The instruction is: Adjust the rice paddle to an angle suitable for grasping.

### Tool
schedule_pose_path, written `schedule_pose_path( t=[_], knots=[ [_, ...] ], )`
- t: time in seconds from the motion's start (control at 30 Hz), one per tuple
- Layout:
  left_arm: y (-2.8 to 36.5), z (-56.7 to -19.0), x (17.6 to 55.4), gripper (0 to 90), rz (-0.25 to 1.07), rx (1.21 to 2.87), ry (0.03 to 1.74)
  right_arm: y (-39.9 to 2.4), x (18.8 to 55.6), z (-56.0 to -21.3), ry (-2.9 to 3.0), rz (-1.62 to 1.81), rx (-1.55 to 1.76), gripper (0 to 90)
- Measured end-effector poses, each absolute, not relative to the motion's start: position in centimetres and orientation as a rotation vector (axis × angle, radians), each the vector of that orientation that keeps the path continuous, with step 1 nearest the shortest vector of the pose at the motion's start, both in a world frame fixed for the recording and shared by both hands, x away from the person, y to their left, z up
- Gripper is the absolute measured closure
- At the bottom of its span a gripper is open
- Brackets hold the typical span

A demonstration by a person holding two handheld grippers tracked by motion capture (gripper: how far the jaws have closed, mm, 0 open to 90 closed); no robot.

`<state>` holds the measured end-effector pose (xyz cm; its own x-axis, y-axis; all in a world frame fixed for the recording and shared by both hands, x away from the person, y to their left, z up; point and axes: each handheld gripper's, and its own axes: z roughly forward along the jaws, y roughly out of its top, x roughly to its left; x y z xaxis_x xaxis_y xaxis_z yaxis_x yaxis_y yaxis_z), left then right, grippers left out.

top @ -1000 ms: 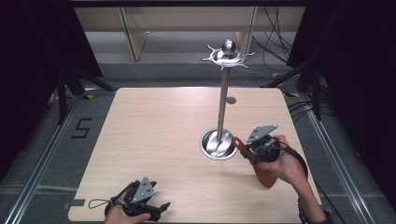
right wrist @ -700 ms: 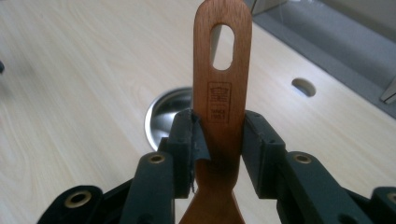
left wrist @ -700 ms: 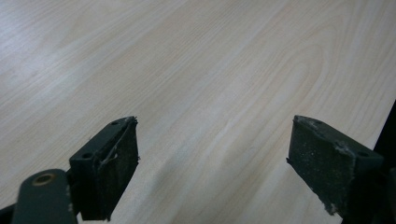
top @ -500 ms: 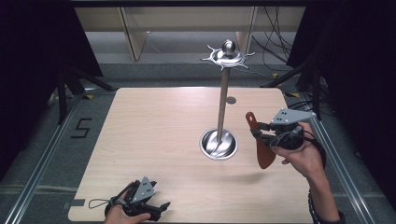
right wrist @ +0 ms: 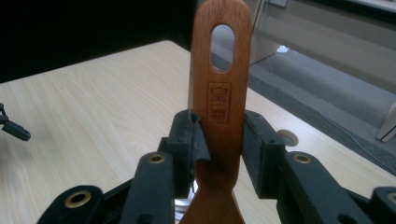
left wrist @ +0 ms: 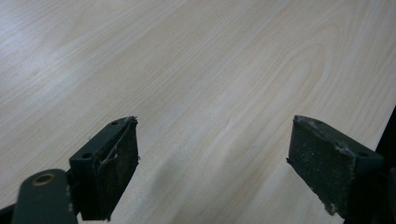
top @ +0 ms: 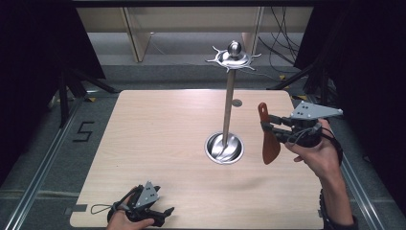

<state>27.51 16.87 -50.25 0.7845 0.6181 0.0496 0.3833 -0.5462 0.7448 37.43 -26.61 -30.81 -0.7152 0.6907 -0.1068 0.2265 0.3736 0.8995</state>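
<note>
A brown wooden spatula (top: pixel 268 135) hangs upright in the air to the right of a metal stand (top: pixel 229 98), handle end up with a slotted hole (right wrist: pixel 222 41) near its tip. My right gripper (top: pixel 266 130) is shut on its handle (right wrist: pixel 218 130), with both pads pressing its sides. The stand has a round shiny base (top: pixel 224 148), a thin pole and a spiked hook ring with a ball on top (top: pixel 233 55). My left gripper (top: pixel 164 214) rests on the table's near edge at the left; its jaws stand wide apart with bare wood between them (left wrist: pixel 212 154).
The light wooden table (top: pixel 153 134) has a small round hole (top: pixel 237 102) behind the stand. Dark curtains flank both sides. A floor rail and a "5" marking (top: pixel 82 131) lie to the left, and cables (top: pixel 282 52) trail on the floor at the back right.
My right gripper has lifted the spatula from beside the stand's base up and to the right, turning it upright. The left gripper has stayed put.
</note>
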Motion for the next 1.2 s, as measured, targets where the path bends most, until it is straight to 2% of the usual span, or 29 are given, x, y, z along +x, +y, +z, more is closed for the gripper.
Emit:
schedule_pose_path(
  t=[1.2],
  knots=[
    [16.9, -50.3, 27.5, 15.6, 0.389, 2.21, 0.742, -26.1, 37.2, -28.0, 2.065, 1.472, 0.745, 67.1]
  ],
)
